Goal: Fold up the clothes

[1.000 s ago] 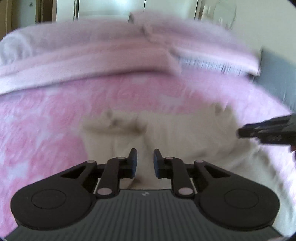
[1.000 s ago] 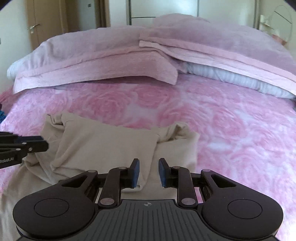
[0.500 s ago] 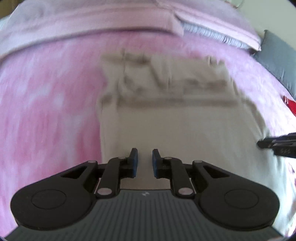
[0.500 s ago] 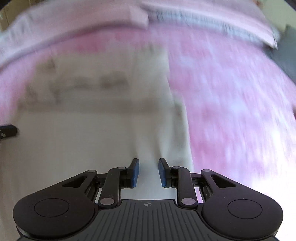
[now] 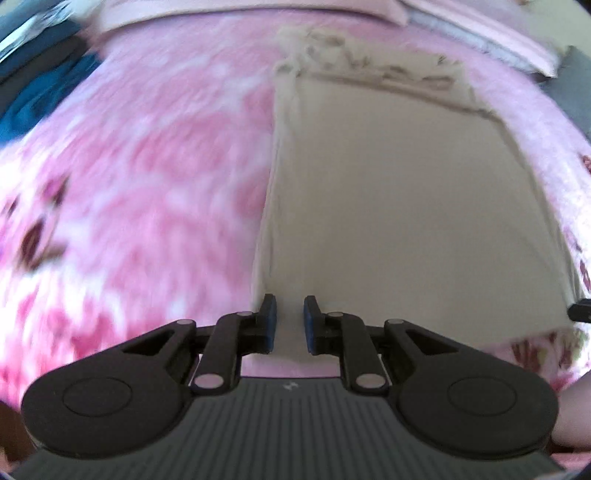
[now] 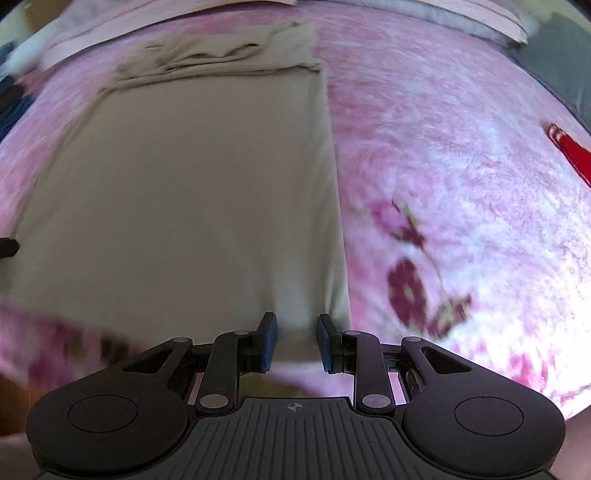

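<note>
- Now both wrist views look steeply down on the beige, soft knit garment (image 6: 184, 192), where a second ago they looked across the bed at the pale pink pillows (image 5: 480, 22) at the headboard end; both grippers have dropped and pulled back to the garment's near hem.
- Lying on the pink rose-patterned plush bedspread (image 6: 461, 166), the garment fills the centre and left of the right-wrist frame and the centre and right of the left-wrist frame. Its body is a flat, smooth rectangle, and bunched cloth, seemingly the sleeves or collar, is gathered along the top edge.
- Low in its frame, the left gripper (image 5: 287, 320) sits over the garment's lower left corner, jaws parted with nothing pinched between the blue pads. Motion blur here makes it hard to say whether the tips touch the cloth.
- Over the lower right corner, the right gripper (image 6: 295, 341) is likewise spread, and beige fabric shows through the gap, not clamped.
- With a gripper at each near corner, I judge this fits a bottom-hem grasp to fold the body up toward the bunched end, though smoothing fits too.
- As for containers, none is in view; a red object (image 6: 572, 155) lies at the right edge of the right-wrist frame, and dark blue cloth (image 5: 40, 92) at the upper left of the left-wrist frame.
</note>
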Demonstrator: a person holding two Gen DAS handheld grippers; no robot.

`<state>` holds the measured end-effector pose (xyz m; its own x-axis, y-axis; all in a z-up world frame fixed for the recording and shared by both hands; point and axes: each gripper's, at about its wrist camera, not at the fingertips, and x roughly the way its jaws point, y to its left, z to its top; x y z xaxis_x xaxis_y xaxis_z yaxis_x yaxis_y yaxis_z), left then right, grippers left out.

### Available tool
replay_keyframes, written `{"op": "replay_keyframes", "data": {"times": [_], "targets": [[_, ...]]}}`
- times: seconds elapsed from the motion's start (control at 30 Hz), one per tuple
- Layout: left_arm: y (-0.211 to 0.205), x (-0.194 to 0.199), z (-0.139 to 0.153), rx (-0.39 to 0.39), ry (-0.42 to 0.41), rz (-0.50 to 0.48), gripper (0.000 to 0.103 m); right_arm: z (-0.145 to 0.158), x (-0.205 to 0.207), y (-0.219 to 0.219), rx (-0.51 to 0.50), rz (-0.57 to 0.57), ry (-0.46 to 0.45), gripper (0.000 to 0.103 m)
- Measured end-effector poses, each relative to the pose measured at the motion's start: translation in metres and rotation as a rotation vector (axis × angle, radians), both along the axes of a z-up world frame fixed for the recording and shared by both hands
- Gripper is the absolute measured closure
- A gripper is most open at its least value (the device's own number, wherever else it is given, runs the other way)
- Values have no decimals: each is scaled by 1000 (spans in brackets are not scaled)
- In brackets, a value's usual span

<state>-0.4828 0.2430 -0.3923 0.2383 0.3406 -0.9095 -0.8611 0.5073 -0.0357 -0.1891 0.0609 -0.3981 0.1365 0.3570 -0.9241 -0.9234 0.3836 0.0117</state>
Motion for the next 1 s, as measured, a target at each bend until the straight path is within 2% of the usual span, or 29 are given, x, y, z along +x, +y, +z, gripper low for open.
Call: {"op": "replay_keyframes", "data": {"times": [0.03,0.1,0.27,0.3,0.37,0.43,0.7,0.87,1.0], "targets": [[-9,0,7,-18,20,28,90,3,-1,-6,-13,21,9,77],[-27,1,33,-23,4,84,89,11,1,-14,-84,28,49,77],[-56,18,114,-2,-63,162,85,82,5,-28,42,55,123,75],[-61,21,129,9,-69,171,81,97,5,-28,64,54,131,71],[-71,26,157,34,-77,183,75,111,4,-30,74,55,135,43],[-81,30,179,56,-88,178,73,123,2,-34,76,57,136,40],[-117,41,219,72,-42,154,69,167,-4,-48,83,66,140,40],[-132,49,229,99,2,113,65,194,-9,-57,87,71,142,40],[-141,54,231,103,28,81,65,198,-10,-64,78,61,149,40]]}}
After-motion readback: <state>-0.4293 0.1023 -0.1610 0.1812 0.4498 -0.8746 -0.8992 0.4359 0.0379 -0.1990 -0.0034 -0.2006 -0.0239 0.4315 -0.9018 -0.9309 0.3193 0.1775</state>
